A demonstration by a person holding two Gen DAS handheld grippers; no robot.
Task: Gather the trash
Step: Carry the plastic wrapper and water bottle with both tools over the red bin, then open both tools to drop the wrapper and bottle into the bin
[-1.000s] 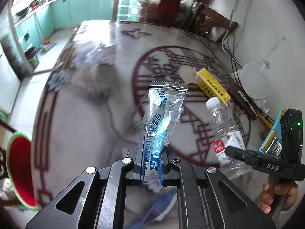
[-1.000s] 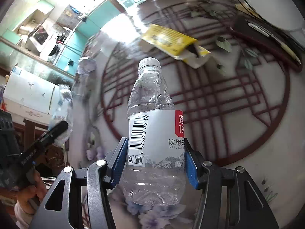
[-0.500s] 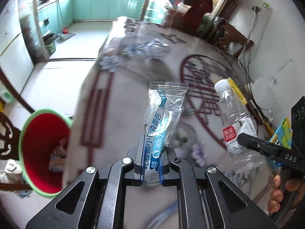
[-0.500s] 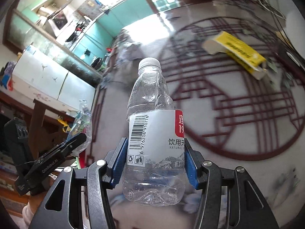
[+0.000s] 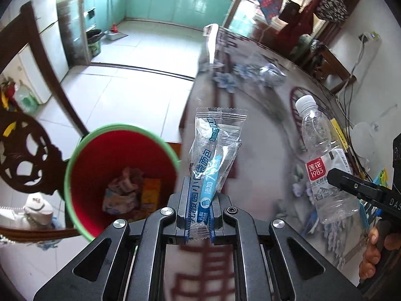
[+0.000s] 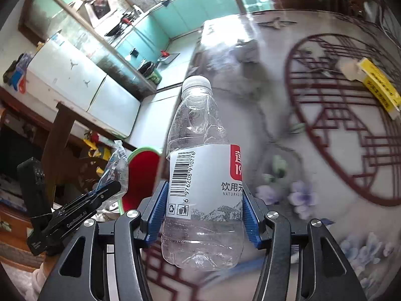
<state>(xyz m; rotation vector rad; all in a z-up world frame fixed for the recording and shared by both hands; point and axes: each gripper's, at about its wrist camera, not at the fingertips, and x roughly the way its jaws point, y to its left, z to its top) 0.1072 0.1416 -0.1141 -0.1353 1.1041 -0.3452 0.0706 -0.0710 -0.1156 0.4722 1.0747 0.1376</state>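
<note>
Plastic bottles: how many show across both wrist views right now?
1. The plastic bottle is upright between the right gripper fingers, above the table; the left wrist view shows the same one. Others could be hidden in the red bin.

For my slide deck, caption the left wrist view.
Left hand-held gripper pinches a clear wrapper beside the red bin.

The bin (image 5: 120,175) stands on the floor just left of the table (image 5: 263,135) edge, with scraps lying in it; a chair (image 5: 30,150) stands left of the bin; on the table, a box (image 6: 376,85) lies to the right, well apart from a crumpled wrapper (image 5: 272,74) at the far end.
</note>
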